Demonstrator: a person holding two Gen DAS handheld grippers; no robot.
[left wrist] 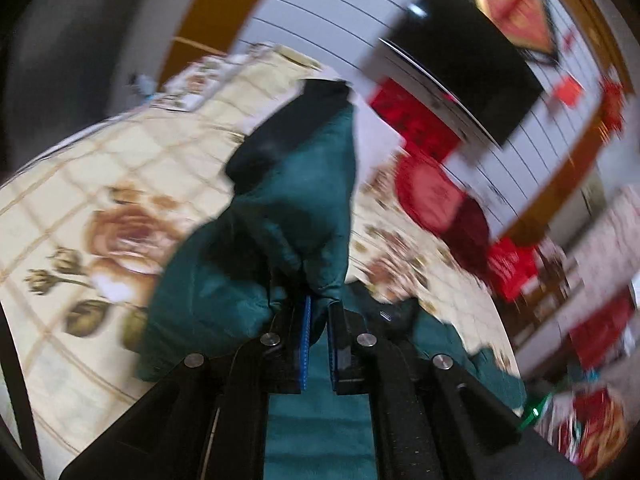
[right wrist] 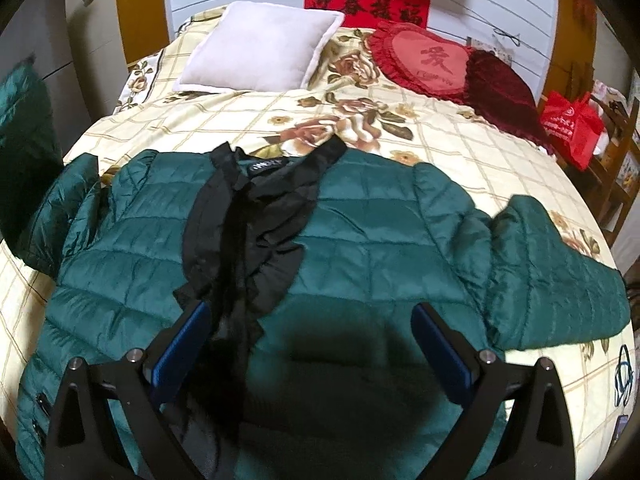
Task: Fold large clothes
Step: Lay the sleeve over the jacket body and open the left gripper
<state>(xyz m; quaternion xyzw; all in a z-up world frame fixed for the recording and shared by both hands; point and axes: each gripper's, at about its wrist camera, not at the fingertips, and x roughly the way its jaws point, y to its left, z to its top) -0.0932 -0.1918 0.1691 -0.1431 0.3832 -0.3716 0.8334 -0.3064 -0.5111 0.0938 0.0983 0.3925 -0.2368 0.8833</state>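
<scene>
In the left wrist view, blurred, the left tool point(left wrist: 318, 320) is clamped on a fold of the green quilted jacket point(left wrist: 280, 220); the teal fabric bunches up from between its blue pads point(left wrist: 306, 340) and hangs lifted above the bed point(left wrist: 80, 200), with the jacket's black lining showing at the top of the raised fold. The view is tilted, so the flowered cream bedspread slopes across the picture. A red heart-shaped cushion point(left wrist: 432, 196) lies beyond the raised fabric.

In the right wrist view, the jacket point(right wrist: 360, 240) lies spread flat on the bed point(right wrist: 460, 136), front open, black lining running down its middle, one sleeve stretched out to the right. The right tool point(right wrist: 312, 344) hovers over the jacket's lower part, angled downward, its jaws wide apart with nothing between them. A white pillow point(right wrist: 260, 48) and the red heart-shaped cushion point(right wrist: 424, 60) rest at the head of the bed. A red bag point(right wrist: 572, 128) sits beside the bed at the right; what it holds cannot be told.
</scene>
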